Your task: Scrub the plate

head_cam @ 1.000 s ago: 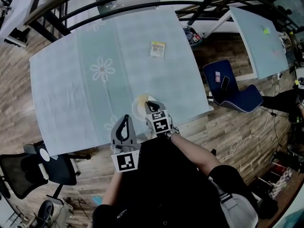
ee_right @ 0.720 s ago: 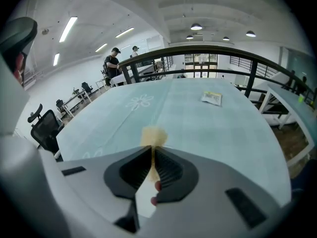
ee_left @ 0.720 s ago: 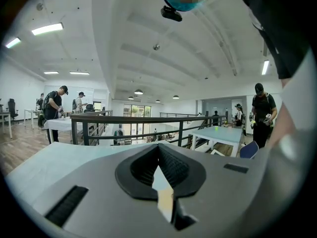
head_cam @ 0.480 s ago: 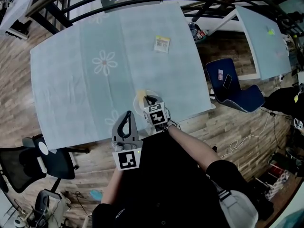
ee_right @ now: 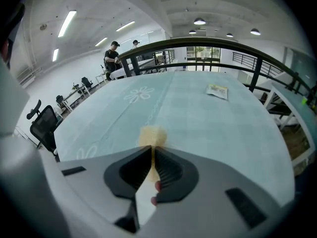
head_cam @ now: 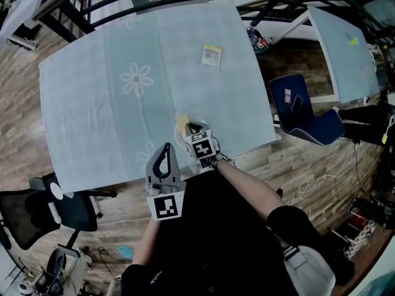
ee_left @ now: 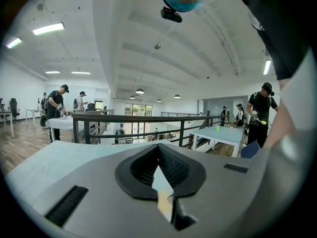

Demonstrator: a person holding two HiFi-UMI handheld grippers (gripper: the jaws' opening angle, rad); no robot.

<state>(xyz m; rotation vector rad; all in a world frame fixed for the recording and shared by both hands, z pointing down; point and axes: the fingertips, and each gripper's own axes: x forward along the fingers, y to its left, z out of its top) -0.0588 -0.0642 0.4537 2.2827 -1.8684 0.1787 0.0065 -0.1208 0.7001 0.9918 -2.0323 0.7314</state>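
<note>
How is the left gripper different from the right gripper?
The right gripper pinches a yellow sponge; the left gripper is shut on nothing. The right gripper tilts down at the table; the left gripper points level, across the room. Both are grey with black jaw pads.

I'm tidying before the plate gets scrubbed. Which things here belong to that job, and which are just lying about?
For the job:
plate
yellow sponge, clamped in the right gripper

Lying about:
packet, far from the plate
blue chair
black office chair
</note>
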